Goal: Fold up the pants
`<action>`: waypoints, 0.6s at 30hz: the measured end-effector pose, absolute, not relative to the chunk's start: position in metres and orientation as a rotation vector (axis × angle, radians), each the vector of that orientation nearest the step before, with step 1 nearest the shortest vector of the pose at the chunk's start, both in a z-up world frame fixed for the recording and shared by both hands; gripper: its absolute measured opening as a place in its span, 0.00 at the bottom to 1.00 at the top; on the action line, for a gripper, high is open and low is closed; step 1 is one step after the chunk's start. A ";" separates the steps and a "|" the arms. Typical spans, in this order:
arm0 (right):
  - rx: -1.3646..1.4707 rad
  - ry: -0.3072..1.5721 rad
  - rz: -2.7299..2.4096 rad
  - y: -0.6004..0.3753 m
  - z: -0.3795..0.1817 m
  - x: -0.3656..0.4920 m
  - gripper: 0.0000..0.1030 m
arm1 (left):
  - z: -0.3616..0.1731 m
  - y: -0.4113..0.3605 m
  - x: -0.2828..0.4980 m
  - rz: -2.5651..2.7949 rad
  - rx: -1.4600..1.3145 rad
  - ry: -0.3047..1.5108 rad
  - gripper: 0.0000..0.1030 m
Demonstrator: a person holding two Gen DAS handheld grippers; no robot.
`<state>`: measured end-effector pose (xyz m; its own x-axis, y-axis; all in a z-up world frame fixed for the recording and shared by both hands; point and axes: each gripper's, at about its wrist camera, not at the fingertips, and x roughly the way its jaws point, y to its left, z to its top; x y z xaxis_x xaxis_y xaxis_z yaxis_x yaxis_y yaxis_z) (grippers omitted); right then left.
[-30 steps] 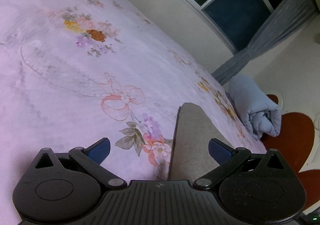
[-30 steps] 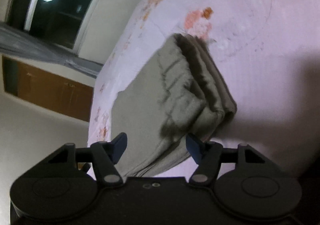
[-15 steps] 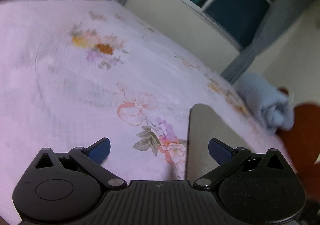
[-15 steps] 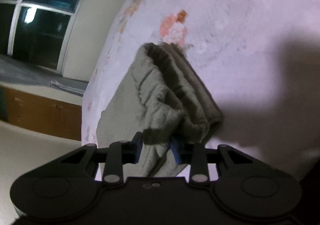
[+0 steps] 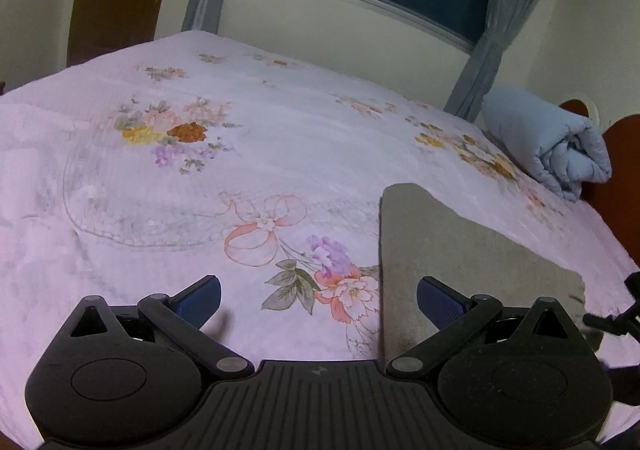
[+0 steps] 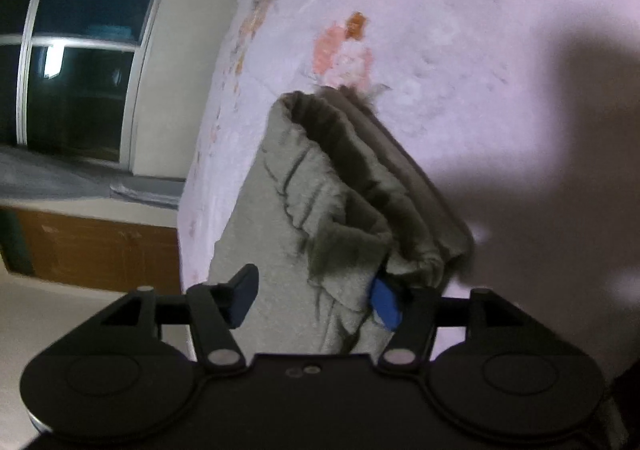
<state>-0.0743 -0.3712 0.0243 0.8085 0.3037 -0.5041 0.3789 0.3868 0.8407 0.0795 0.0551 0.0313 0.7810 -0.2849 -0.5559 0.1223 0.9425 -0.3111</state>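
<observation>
The grey-green pants (image 5: 452, 250) lie folded on the pink floral bedspread (image 5: 240, 170), at the right in the left wrist view. My left gripper (image 5: 318, 300) is open and empty, just above the bed to the left of the pants. In the right wrist view the pants (image 6: 320, 218) are a bunched stack of folded layers. My right gripper (image 6: 314, 298) is open, its fingers either side of the stack's near edge; cloth drapes over the right finger (image 6: 384, 304).
A rolled light-blue quilt (image 5: 548, 142) lies at the far right of the bed by a red-brown headboard (image 5: 612, 186). A window with grey curtains (image 5: 492, 18) is behind the bed. The bed's edge (image 6: 200, 178) runs left of the pants.
My right gripper closed on the pants half a second ago and has since opened, with the cloth still between its fingers. My left gripper has tilted up and pulled back a little, staying open.
</observation>
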 end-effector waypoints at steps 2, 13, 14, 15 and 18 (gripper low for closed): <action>1.187 0.668 -0.064 -0.371 0.023 -0.075 0.21 | 0.032 0.055 0.078 -0.222 -0.268 0.636 1.00; 1.051 0.571 0.082 -0.357 0.076 -0.085 0.20 | 0.029 0.051 0.077 -0.222 -0.260 0.655 1.00; 1.056 0.569 0.096 -0.358 0.076 -0.089 0.20 | 0.028 0.050 0.076 -0.223 -0.258 0.656 1.00; 1.078 0.581 0.095 -0.362 0.072 -0.093 0.20 | 0.027 0.050 0.076 -0.224 -0.256 0.658 1.00; 1.088 0.632 0.060 -0.368 0.048 -0.101 0.20 | 0.025 0.049 0.075 -0.226 -0.249 0.664 1.00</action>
<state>-0.1009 -0.3680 0.0481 0.8236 0.3466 -0.4490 0.2552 0.4805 0.8390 0.0751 0.0486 0.0248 0.7654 -0.2842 -0.5774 0.1266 0.9462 -0.2979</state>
